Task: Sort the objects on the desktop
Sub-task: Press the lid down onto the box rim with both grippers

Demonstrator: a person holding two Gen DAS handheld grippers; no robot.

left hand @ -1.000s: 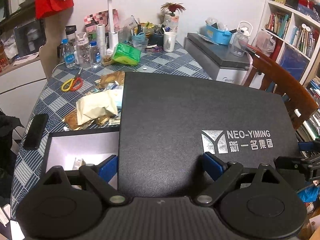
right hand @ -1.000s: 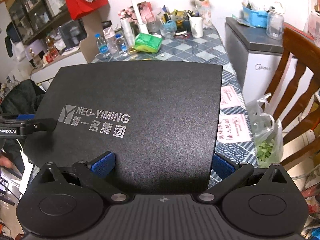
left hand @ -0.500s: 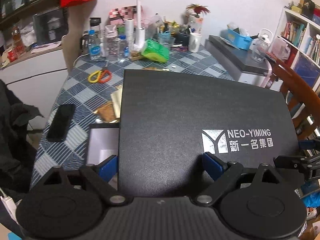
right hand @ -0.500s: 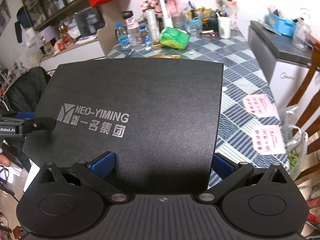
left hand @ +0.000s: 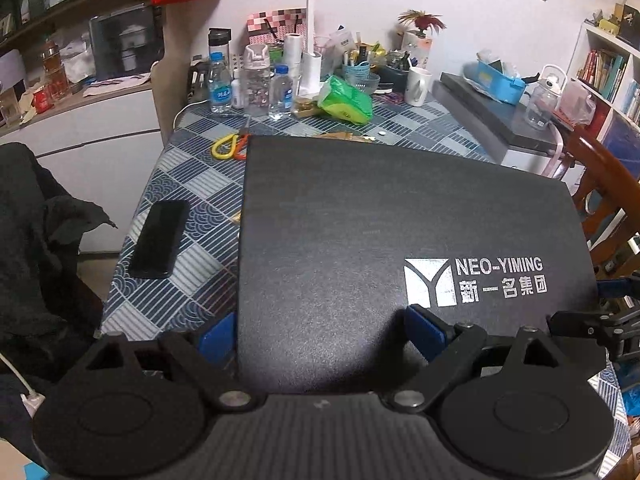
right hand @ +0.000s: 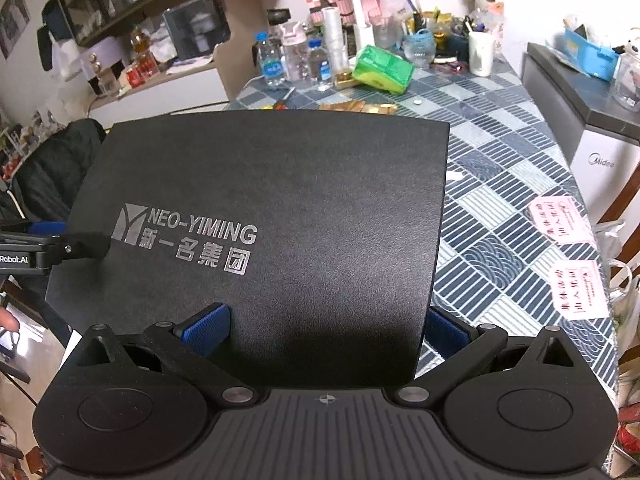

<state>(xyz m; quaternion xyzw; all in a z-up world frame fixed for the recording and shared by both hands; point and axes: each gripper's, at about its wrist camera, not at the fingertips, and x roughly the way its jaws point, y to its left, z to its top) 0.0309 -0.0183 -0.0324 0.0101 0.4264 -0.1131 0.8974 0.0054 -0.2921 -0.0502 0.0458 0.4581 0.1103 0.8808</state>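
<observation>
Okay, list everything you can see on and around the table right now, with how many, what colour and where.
box lid: one, black with silver logo, held over the near table between both grippers
phone: one, black, flat on the table's left edge
scissors: one pair, yellow and orange handles, beyond the lid's far left corner
water bottles: several, clear, far left of the table
packet: one, green, far middle
mug: one, white, far right
paper slips: two, pink, on the table's right side
tablecloth: one, blue patterned
chair: one, brown wood, right of the table
left hand-held gripper: one, black with blue pads, on the lid's near left
right hand-held gripper: one, same colours, on its near right
</observation>
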